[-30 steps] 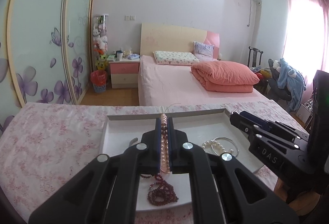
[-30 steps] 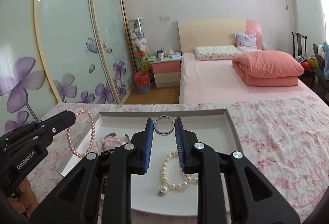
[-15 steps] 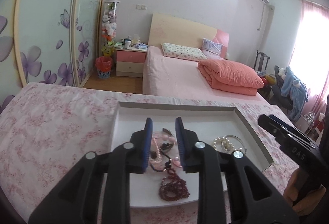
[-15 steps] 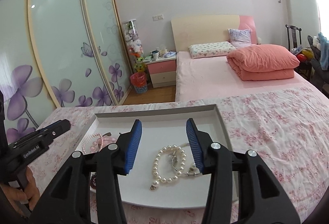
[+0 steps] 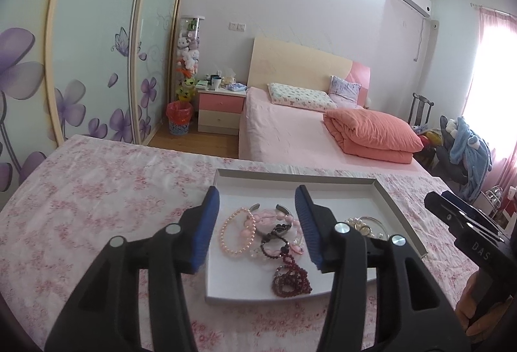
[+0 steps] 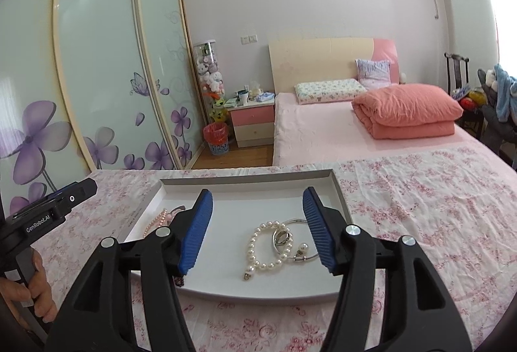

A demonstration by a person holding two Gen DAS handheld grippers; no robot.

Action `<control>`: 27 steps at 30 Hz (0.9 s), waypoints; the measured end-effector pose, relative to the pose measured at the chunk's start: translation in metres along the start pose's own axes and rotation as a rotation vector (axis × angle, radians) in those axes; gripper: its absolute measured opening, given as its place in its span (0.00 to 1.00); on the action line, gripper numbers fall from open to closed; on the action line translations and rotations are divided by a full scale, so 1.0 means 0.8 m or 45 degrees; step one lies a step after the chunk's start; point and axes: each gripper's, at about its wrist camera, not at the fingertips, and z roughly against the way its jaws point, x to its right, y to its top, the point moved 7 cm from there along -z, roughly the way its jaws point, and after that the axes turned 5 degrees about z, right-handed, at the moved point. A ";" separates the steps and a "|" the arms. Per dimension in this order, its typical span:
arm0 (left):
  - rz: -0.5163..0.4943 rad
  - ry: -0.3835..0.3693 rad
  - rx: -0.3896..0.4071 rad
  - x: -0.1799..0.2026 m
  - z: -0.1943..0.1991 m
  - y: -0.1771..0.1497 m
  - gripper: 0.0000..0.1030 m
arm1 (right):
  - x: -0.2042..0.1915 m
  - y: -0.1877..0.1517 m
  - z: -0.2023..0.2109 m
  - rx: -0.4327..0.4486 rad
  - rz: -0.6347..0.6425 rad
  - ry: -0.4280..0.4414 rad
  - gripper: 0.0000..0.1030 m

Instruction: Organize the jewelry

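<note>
The jewelry sits in a shallow white tray (image 5: 295, 179) on the flower-print cloth of the worktop (image 5: 97, 206), and it is sorted in two heaps. Toward the tray's left edge lie a pink bead bracelet (image 5: 237, 234), some larger pink beads, a dark piece I cannot make out, and a dark red bead strand (image 5: 290, 279) trailing to the near edge. Toward the right edge lie a white pearl bracelet (image 6: 268, 247), a silver ring (image 6: 281, 237) resting on it, and a thin silver bangle (image 6: 299, 240) crossing under both.

My left hand-held gripper (image 5: 257, 224) hovers above the pink heap, its jaws opening with nothing pinched between them. My right hand-held gripper (image 6: 258, 226) hovers above the pearl heap, its jaws also opening and empty; the pieces only show through the gap, lying flat on the tray.

I judge this the letting-go part of a placement: both pieces are down. Next I would look beyond the tray for anything left to gather, though I see none on the cloth. If I tidy further, the red strand and the tangled pink heap call for a low, narrow pinch on one strand only.
</note>
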 end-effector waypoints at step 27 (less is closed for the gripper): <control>-0.126 0.078 0.125 -0.013 0.115 -0.056 0.96 | -0.015 -0.034 0.100 0.064 0.017 -0.025 0.98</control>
